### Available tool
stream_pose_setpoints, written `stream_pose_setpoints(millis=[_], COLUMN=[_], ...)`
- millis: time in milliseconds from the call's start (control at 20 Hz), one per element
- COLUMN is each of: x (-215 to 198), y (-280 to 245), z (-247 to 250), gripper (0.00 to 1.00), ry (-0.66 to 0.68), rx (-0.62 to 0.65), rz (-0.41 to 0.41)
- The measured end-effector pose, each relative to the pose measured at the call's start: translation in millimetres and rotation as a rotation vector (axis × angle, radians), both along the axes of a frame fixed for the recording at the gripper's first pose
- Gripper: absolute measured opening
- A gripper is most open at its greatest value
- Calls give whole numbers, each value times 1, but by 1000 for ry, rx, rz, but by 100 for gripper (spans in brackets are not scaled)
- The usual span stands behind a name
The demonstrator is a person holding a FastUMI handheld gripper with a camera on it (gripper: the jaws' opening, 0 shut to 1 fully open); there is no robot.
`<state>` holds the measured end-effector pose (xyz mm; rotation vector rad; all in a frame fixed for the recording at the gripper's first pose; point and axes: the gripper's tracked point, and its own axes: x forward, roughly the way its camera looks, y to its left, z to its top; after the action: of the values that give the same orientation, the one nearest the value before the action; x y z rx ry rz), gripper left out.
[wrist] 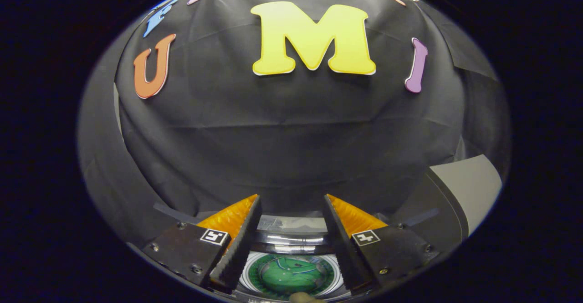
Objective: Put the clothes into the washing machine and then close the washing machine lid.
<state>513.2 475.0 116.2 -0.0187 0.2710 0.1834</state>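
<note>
My gripper (292, 199) is open, its fingers spread wide with nothing pressed between them. Low between the fingers I look down on the round top of the washing machine (291, 239), which has a dark glossy rim. Inside a white ring (248, 275) there is something green (291, 273). I cannot tell whether the green is cloth, or whether a clear lid covers it. A small tan thing (303, 297) pokes in at the very bottom, below the green round.
The booth's black cloth wall (291, 134) stands close ahead, beyond the fingertips. A grey flat surface with a dark edge (469, 189) shows to the right of the right finger.
</note>
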Motion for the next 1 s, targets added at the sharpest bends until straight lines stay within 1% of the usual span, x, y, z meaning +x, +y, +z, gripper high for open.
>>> stream_pose_setpoints(millis=[450,550,650,700,750,900,1000], x=[-33,-44,-53,-58,-62,-76,-81], y=[-3,-5,-9,-11,-10,-19,-19], z=[-24,-29,-46,-58,-66,-87,-98], gripper=[85,85,85,86,95,96,96], ry=[31,48,94,124,147,197,233], rx=[1,-6,-25,-36,-37,-80,-82], rz=[29,35,27,26,35,30,35])
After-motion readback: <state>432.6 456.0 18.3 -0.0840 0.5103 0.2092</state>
